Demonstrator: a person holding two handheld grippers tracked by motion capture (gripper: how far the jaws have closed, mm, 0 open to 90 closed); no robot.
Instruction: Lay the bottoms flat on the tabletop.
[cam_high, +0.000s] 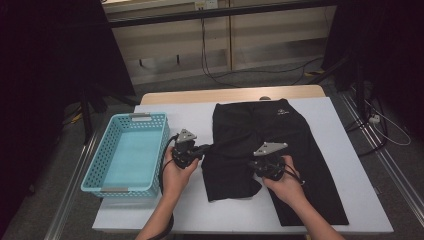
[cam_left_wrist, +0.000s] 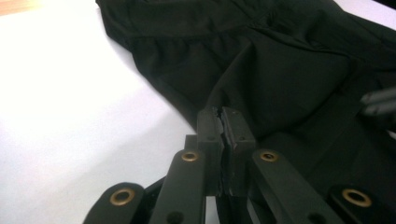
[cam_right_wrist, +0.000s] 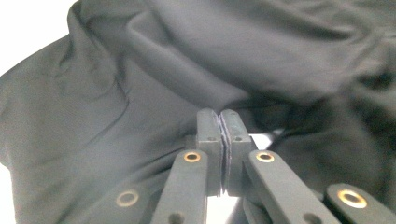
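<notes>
**Black shorts pinched at two points for folding**

Black, thin fabric: the shorts (cam_high: 260, 145) lie spread on the white-covered bench (cam_high: 340, 165), waistband at the far edge, legs toward the person. At the left stands a turquoise plastic basket (cam_high: 127, 152), empty and well apart from the cloth, so it should not hinder the fold. Next to the right, the left tongs (cam_high: 206, 148) are clamped on the outer hem of the left leg; in the left gripper view (cam_left_wrist: 223, 122) a thin fold of cloth sits between the closed pads. Farther right, the right tongs (cam_high: 255, 167) are closed on cloth near the middle of the garment, and in the right gripper view (cam_right_wrist: 221, 123) the pads meet on a sliver of fabric. The shorts look light, limp and somewhat slick; they will likely sag and bunch when lifted, so hems and seams offer the surest hold. Cables trail over the floor beyond the bench.
</notes>
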